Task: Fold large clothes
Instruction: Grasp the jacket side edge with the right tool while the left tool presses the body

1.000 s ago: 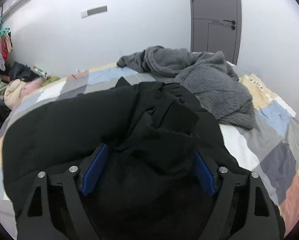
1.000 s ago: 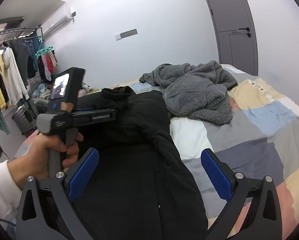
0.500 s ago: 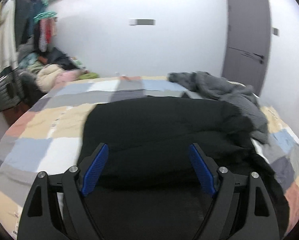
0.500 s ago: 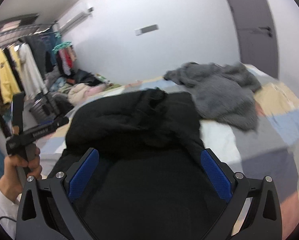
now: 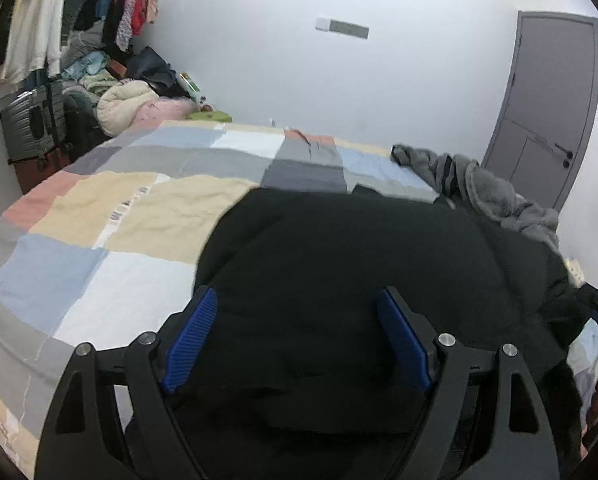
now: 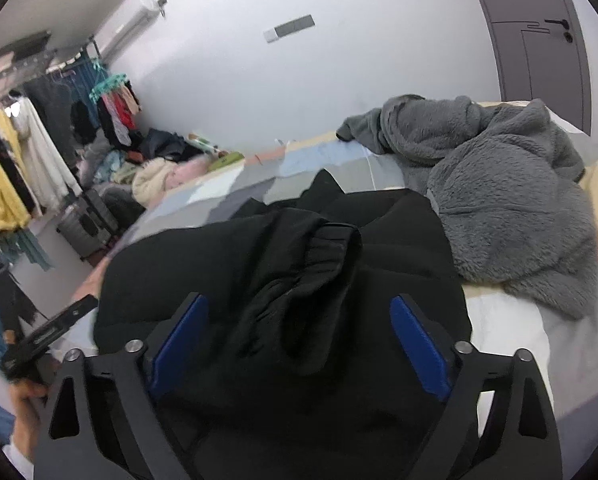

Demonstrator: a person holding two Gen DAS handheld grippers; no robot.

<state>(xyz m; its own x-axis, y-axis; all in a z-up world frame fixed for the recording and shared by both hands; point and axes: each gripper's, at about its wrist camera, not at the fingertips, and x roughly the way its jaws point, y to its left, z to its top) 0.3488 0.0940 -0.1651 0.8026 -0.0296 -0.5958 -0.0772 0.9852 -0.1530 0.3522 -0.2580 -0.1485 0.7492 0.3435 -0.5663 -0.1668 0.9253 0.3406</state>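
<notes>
A large black padded jacket (image 5: pixel 359 248) lies on the patchwork bed (image 5: pixel 131 216). My left gripper (image 5: pixel 299 320) is open above the jacket's near left part, its blue pads (image 5: pixel 189 334) empty. In the right wrist view the jacket (image 6: pixel 239 264) has a sleeve with an elastic cuff (image 6: pixel 331 240) folded across its top. My right gripper (image 6: pixel 299 332) is open over that sleeve, holding nothing. The left hand-held gripper (image 6: pixel 47 332) shows at the lower left of the right wrist view.
A grey fleece garment (image 6: pixel 511 196) lies heaped on the bed's far right, touching the jacket's edge; it also shows in the left wrist view (image 5: pixel 495 192). A clothes rack (image 6: pixel 15 160), suitcases (image 5: pixel 31 128) and piled clothes (image 5: pixel 131 104) stand left of the bed. A grey door (image 5: pixel 547 112) is at right.
The left gripper swung left and back off the bunched jacket, now facing the bed's left side. The right gripper moved in over the folded sleeve. Both stayed open.
</notes>
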